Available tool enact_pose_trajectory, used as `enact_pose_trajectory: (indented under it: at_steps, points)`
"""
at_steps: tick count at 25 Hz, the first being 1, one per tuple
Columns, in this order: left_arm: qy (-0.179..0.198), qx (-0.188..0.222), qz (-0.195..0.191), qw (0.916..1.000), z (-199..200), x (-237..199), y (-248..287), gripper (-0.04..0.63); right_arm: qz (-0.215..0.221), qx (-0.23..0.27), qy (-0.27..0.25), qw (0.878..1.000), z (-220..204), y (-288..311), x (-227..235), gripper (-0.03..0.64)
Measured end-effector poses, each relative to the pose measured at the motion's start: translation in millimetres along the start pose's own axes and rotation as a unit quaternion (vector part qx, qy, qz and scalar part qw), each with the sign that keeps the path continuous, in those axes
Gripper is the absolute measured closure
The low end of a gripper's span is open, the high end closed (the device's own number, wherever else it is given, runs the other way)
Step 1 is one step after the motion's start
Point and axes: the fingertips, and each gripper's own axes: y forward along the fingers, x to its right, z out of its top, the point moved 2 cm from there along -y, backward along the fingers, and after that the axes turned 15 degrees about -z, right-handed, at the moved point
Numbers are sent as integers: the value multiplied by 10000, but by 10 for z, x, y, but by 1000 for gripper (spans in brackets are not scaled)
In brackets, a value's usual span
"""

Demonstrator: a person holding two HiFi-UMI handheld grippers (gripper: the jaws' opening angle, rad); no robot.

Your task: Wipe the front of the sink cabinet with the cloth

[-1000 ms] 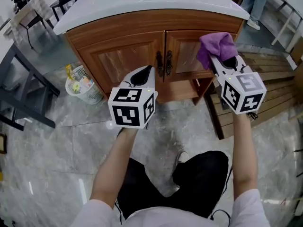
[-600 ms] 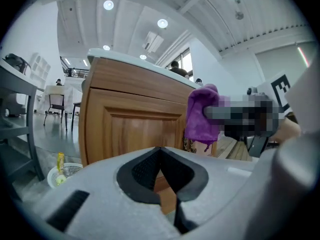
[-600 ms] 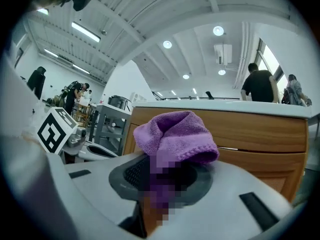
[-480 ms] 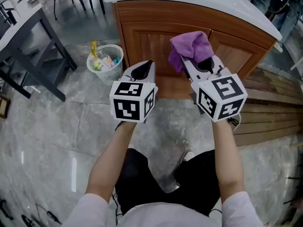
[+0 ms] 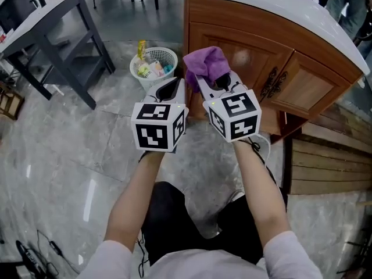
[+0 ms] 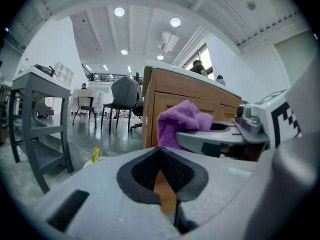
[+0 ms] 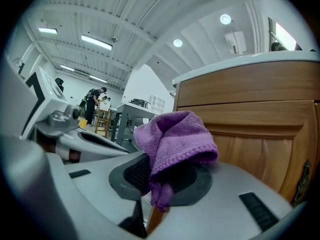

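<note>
The wooden sink cabinet [image 5: 256, 45] with a white top stands at the upper right of the head view. My right gripper [image 5: 210, 79] is shut on a purple cloth [image 5: 204, 64], which is bunched at its tips close to the left end of the cabinet front [image 7: 260, 129]. The cloth [image 7: 172, 144] drapes over the jaws in the right gripper view. My left gripper [image 5: 172, 88] is shut with nothing in it, just left of the right one, pointing at the cabinet's left corner [image 6: 150, 114]. The cloth [image 6: 180, 124] also shows in the left gripper view.
A white mesh waste basket [image 5: 152, 65] with rubbish stands on the marble floor left of the cabinet. A dark grey table [image 5: 52, 45] is further left. Dark door handles [image 5: 270, 83] sit mid-cabinet. Wooden slats [image 5: 325, 161] lie to the right.
Both grippers and my view have swung left along the cabinet front: the cloth went from the right door, past the middle, to the left end. The left gripper stayed shut and empty.
</note>
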Motion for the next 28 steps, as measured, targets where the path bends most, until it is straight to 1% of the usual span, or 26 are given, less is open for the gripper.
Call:
enact_pose_trajectory:
  at_steps: [6,12,15,28]
  points:
    - [-46,-22,95,9999,-52,-69,-68,591,69,-156,-198,9997,-153,242,-73,549]
    - [-48,-52,-27,10000,-103,28,14,591,-47,-246,-395,9989,-250,204,43,549]
    - [-36,-60,-130,9999,-104,115,108,591,-140,-274,-419,9986,-285,150,182,549]
    - [50,-118,-792,9968,-68,660,590,591,-823,-432,-420,9948,-364,-315,1005,549]
